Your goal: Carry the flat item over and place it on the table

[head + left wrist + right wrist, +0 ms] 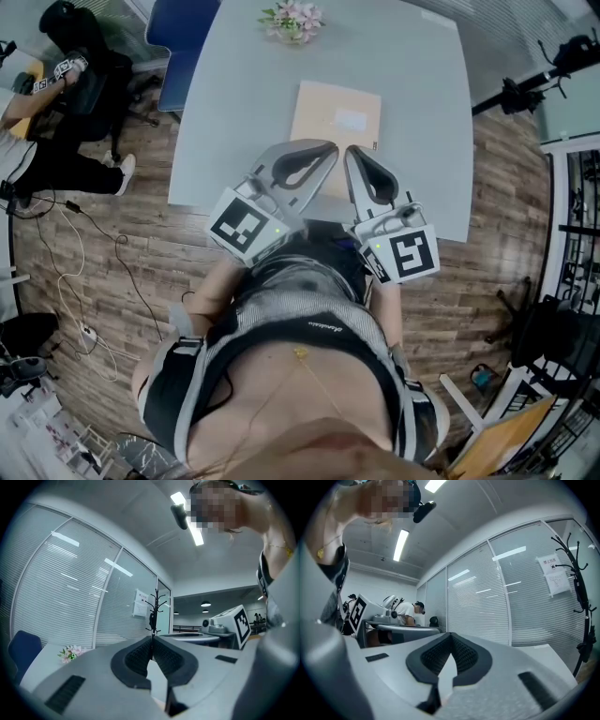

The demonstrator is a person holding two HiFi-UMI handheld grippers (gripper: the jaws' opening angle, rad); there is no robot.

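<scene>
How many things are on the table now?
2. A flat brown package lies in the middle of the table; pink flowers sit at its far edge. The left gripper and right gripper hide part of the near side.

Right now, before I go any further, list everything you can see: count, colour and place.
flat package: one, tan with a white label, lying on the table
table: one, pale grey, in front of the person
flowers: one bunch, pink and white, at the table's far edge
chair: one, blue, at the table's far left corner
coat stand: one, black, by the glass wall with blinds
floor: brown wood planks, around the table
another person: one, dark trousers, at the far left
left claw: one, grey, shut and empty, over the package's near end
right claw: one, grey, shut and empty, beside the left claw
</scene>
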